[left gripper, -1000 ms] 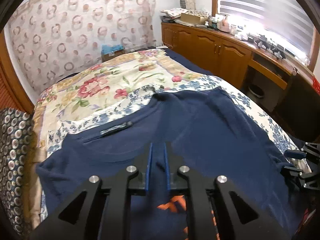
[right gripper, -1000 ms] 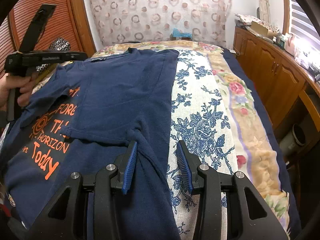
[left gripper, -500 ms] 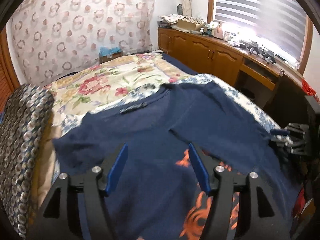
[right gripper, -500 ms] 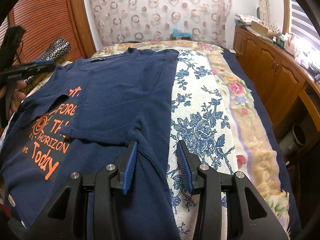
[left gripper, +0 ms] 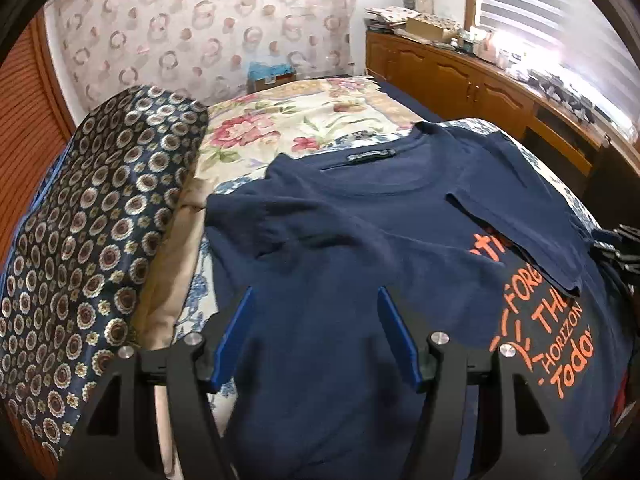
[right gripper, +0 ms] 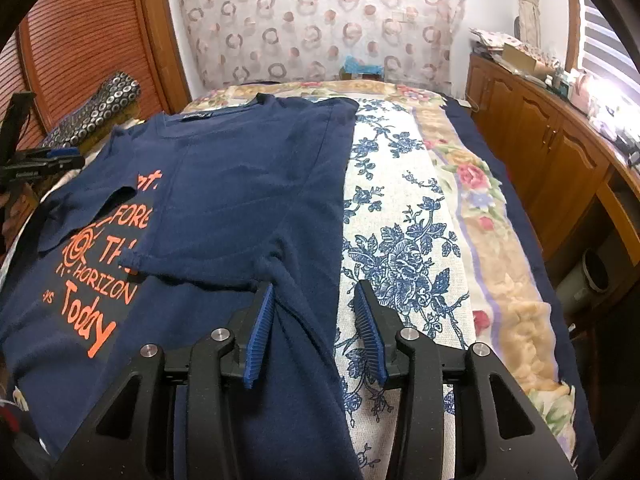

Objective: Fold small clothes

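Note:
A navy T-shirt (left gripper: 360,240) with orange lettering lies face up on the bed, collar toward the headboard. It also shows in the right wrist view (right gripper: 240,184). Its right side and sleeve are folded in over the print. My left gripper (left gripper: 314,304) is open and empty, over the shirt's left part near its loose left sleeve (left gripper: 240,216). My right gripper (right gripper: 314,296) is open and empty, its jaws on either side of the shirt's folded right edge. The left gripper also shows at the left edge of the right wrist view (right gripper: 44,164).
A blue floral bedspread (right gripper: 400,220) covers the bed. A dark patterned cushion (left gripper: 92,240) lies left of the shirt. Wooden cabinets (right gripper: 540,140) with clutter run along the right wall. A wooden slatted door (right gripper: 80,40) stands at the left.
My left gripper has opened, letting go of the shirt, and has swung left toward the cushion side. The right gripper has not moved.

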`<state>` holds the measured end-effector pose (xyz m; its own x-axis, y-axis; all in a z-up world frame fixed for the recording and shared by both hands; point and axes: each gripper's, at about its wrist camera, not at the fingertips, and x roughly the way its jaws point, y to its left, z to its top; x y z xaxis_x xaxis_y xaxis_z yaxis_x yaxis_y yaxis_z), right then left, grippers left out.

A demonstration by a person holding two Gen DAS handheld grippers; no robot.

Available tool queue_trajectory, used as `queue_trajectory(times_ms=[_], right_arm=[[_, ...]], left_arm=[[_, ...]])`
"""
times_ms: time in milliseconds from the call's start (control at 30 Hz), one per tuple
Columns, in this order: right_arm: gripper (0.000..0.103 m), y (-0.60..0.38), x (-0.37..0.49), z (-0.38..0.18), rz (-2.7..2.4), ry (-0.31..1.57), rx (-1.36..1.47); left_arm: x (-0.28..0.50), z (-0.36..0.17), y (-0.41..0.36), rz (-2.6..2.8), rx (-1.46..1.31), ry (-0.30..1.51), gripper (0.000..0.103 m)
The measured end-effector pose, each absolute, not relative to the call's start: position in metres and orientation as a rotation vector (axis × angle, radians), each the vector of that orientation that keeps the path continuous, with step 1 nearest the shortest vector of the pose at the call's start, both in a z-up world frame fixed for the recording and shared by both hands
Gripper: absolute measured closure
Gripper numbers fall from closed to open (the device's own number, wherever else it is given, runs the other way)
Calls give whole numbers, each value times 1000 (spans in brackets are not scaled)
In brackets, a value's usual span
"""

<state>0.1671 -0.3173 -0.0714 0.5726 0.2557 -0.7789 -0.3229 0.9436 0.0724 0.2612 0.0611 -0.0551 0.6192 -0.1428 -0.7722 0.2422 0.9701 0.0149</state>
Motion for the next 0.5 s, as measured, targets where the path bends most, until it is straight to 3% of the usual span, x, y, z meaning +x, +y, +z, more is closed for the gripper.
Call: queue_trajectory(times_ms=[133, 500], right_arm=[[51, -316, 172, -68, 354, 916, -109], [50, -308, 238, -37, 409, 870, -145]], left_arm=[[266, -57, 76, -193, 105, 866, 40], [323, -64, 81, -160, 75, 904, 47]])
